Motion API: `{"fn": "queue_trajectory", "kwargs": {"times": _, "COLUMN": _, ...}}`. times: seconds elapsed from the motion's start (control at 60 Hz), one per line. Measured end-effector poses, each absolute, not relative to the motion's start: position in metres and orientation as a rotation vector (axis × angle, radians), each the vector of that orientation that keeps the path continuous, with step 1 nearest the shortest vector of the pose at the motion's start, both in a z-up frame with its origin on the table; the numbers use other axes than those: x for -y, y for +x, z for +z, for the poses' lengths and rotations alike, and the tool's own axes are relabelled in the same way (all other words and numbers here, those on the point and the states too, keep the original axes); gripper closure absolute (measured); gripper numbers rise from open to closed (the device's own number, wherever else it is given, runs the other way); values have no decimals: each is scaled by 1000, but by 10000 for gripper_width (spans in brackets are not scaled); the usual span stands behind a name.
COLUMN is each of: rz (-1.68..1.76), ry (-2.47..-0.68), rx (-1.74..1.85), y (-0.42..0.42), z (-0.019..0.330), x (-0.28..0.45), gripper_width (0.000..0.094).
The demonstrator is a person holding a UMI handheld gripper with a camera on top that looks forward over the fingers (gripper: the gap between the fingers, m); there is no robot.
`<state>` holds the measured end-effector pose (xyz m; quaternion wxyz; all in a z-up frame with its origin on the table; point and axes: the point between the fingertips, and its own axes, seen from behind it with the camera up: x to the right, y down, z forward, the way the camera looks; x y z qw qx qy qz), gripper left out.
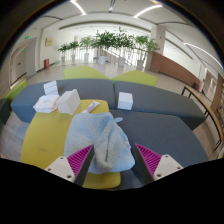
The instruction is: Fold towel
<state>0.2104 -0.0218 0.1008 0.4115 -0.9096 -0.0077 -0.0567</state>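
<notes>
- Gripper view: my gripper (112, 160) has its fingers spread wide, with the magenta pads (148, 157) showing on either side.
- The towel (100, 143), light blue and rumpled, lies bunched between the fingers and runs a little ahead of them. I cannot tell whether either pad presses on it.
- It rests on a grey and yellow surface (160, 128).
- Beyond the fingers I see white packets (68, 100) and a small white box (125, 100) on that surface.
- Farther back stands a row of green plants (110, 44).
</notes>
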Motion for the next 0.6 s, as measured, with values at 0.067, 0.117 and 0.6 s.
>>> {"fn": "queue_trajectory", "kwargs": {"times": 0.067, "rz": -127, "ry": -2310, "rx": 28, "y": 200, "z": 120, "x": 55, "gripper_width": 111}}
{"fn": "queue_trajectory", "kwargs": {"times": 0.117, "rz": -114, "ry": -2305, "rx": 10, "y": 199, "z": 131, "x": 81, "gripper_width": 99}}
{"fn": "queue_trajectory", "kwargs": {"times": 0.6, "rz": -38, "ry": -2255, "rx": 11, "y": 160, "z": 186, "x": 199, "gripper_width": 89}}
